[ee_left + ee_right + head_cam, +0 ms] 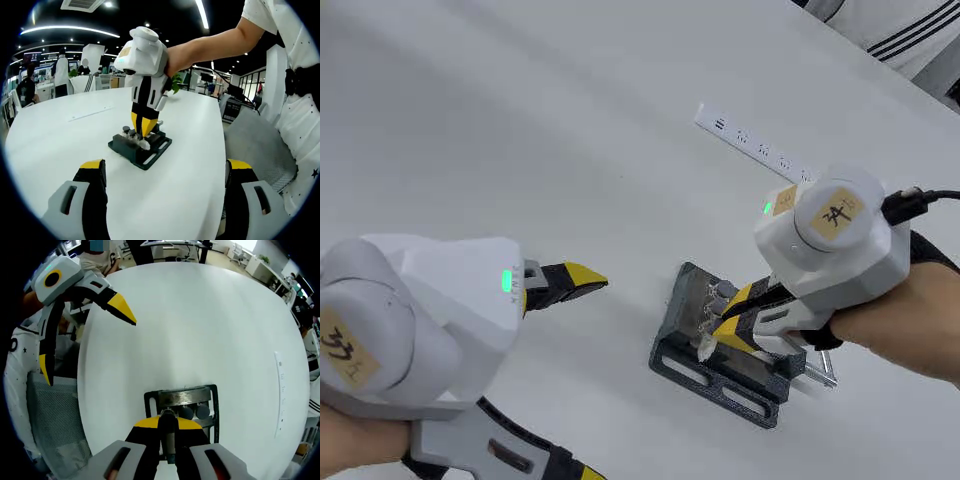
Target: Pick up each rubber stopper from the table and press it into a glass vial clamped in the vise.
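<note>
A dark vise (720, 385) sits on the white table with small glass vials (706, 346) clamped in its top. My right gripper (720, 330) points down onto the vise and is shut on a slim grey stopper (167, 416) at the left end of the vial row. Beside it, two vials carry grey stoppers (195, 412). My left gripper (165, 172) hovers open and empty to the left of the vise, well short of it. One of its yellow-tipped fingers (578, 277) points toward the vise. In the left gripper view, the right gripper (144, 129) stands upright over the vise (145, 152).
A white power strip (750, 140) lies on the table beyond the vise. The round white table (200, 315) is bare around the vise, and its edge (220, 165) lies to the right of it in the left gripper view. Office furniture and people stand far behind.
</note>
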The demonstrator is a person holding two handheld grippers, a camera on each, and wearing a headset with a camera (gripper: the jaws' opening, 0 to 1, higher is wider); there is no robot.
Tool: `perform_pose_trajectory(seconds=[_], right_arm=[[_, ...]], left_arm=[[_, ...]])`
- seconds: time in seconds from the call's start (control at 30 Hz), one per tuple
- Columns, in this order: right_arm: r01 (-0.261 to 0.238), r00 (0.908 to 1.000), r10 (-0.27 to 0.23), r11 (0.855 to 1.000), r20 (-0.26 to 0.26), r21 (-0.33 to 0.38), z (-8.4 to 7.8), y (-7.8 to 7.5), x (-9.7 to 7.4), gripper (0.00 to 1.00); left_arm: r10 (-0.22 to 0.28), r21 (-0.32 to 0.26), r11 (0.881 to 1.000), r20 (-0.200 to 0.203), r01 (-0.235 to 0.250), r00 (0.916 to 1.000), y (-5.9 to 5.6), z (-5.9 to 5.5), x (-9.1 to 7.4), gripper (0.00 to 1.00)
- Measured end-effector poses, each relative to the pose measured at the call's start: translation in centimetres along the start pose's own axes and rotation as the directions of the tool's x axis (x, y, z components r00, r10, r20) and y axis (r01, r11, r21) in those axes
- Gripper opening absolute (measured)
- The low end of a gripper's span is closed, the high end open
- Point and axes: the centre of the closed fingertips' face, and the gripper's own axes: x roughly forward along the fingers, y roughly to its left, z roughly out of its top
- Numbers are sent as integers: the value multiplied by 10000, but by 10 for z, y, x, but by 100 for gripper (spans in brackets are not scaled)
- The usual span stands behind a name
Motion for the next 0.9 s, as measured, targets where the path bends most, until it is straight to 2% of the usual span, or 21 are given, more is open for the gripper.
perform_pose_trajectory(seconds=[0.27,0.47,0.73,0.8,0.9], right_arm=[[3,9988,2,10000,-485,89,0,2,1,4],[18,9970,-34,9998,-767,-218,-1,4,1,4],[64,9997,-74,9990,-223,-442,-3,3,1,7],[137,9999,-136,9993,17,-342,3,2,3,8],[154,9999,-152,9993,38,-340,1,0,3,8]], left_arm=[[-29,-7,10000,-45,29,10000,-1,-2,0,99],[-43,5,10000,-33,43,10000,-2,-2,0,99],[-3,-17,10000,-11,3,10000,0,0,-1,98],[-7,-21,10000,-7,7,10000,0,0,-1,98],[10,-45,10000,-24,-10,10000,1,0,-1,98]])
